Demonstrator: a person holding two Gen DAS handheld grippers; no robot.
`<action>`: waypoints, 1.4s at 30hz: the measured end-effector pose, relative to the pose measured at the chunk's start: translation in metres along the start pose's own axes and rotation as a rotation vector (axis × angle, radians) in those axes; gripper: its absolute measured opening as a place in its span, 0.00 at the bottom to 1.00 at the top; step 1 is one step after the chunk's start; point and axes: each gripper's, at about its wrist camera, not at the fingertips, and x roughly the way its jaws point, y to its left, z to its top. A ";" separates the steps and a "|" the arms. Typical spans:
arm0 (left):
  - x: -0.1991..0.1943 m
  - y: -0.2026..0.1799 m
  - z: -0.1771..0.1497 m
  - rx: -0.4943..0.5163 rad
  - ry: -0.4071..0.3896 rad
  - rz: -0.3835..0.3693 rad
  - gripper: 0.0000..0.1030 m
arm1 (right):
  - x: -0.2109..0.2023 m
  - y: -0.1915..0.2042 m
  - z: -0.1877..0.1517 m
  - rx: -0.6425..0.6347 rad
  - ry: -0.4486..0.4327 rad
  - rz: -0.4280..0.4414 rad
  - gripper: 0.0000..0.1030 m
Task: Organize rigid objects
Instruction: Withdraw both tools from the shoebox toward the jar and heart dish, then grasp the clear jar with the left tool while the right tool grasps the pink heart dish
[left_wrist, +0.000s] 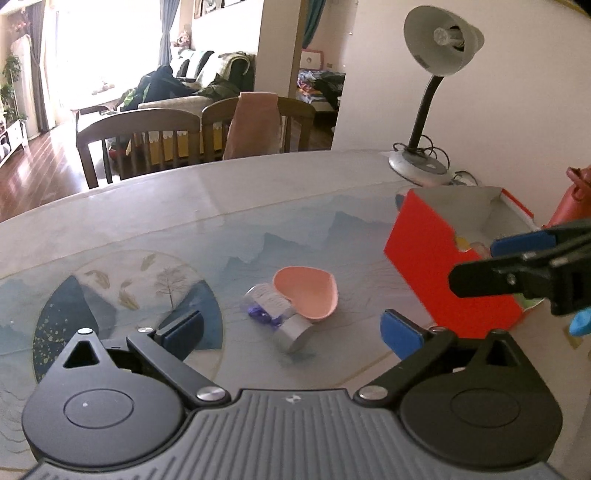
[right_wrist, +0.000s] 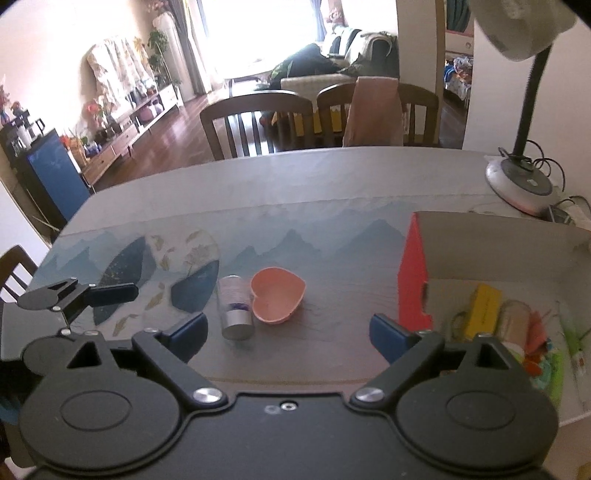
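My left gripper (left_wrist: 291, 332) and right gripper (right_wrist: 286, 330) both hang with jaws wide apart, holding nothing. The pink heart dish (right_wrist: 277, 295) lies mid-table touching the clear bottle (right_wrist: 235, 310) on its left. The red box (right_wrist: 415, 273) stands right.

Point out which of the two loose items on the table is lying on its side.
The clear bottle with the silver cap lies on its side; the pink heart-shaped dish beside it sits upright, opening up.
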 end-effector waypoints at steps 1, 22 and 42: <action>0.005 0.003 -0.002 0.004 0.004 -0.004 1.00 | 0.006 0.002 0.002 -0.002 0.008 -0.007 0.91; 0.091 0.026 -0.013 0.149 0.032 -0.077 1.00 | 0.114 0.000 0.013 0.016 0.152 -0.074 0.91; 0.123 0.019 -0.021 0.322 -0.013 -0.121 0.99 | 0.153 0.013 0.012 -0.045 0.217 -0.041 0.90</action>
